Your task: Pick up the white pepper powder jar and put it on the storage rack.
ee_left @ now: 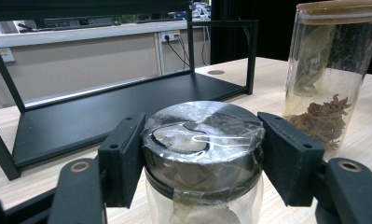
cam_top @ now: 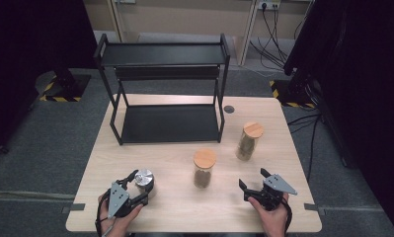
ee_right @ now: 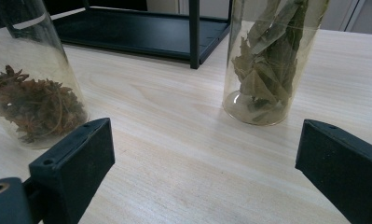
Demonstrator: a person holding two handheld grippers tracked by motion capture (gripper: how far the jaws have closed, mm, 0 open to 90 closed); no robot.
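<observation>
Jaws of my left gripper (ee_left: 200, 158) pinch the metal-lidded jar (ee_left: 202, 140) at the table's (cam_top: 179, 207) near left, while my right gripper (cam_top: 254, 180) rests spread wide.

- The jar (cam_top: 145, 183) is short, of clear glass, with a shiny metal lid (ee_left: 202, 135) that is taped or wrapped over in clear film; pale contents show dimly through the glass
- It stands upright on the table, well in front of the black rack (cam_top: 165, 89), off that rack's left front corner; its lid is on, caught between the left gripper's (cam_top: 135, 190) pads
</observation>
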